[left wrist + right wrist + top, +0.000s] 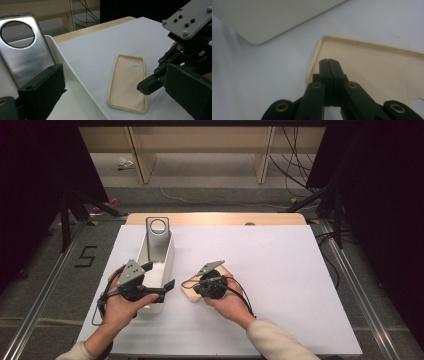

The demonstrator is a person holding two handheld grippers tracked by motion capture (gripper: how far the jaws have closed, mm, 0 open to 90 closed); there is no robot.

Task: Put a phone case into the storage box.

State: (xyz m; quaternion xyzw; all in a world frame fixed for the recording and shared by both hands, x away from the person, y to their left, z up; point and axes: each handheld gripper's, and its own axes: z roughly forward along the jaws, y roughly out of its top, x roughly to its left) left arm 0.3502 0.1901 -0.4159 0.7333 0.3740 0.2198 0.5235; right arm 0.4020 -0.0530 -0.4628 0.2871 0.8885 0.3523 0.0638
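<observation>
Beige and soft-looking, the phone case point(127, 82) lies hollow side up on the white table sheet point(280, 285), just beside the white bin point(161, 265); our right gripper point(329, 62) hangs over its near edge with jaws pressed together on nothing; we judge the pickup is only being approached, so next those jaws must part and straddle the case's rim. Our left gripper point(160, 282) straddles the bin's wall, jaws wide; a clear phone case point(23, 47) with a round camera hole stands upright in the bin. Taped on the floor, we read a "5" point(86, 256); no brands show.
</observation>
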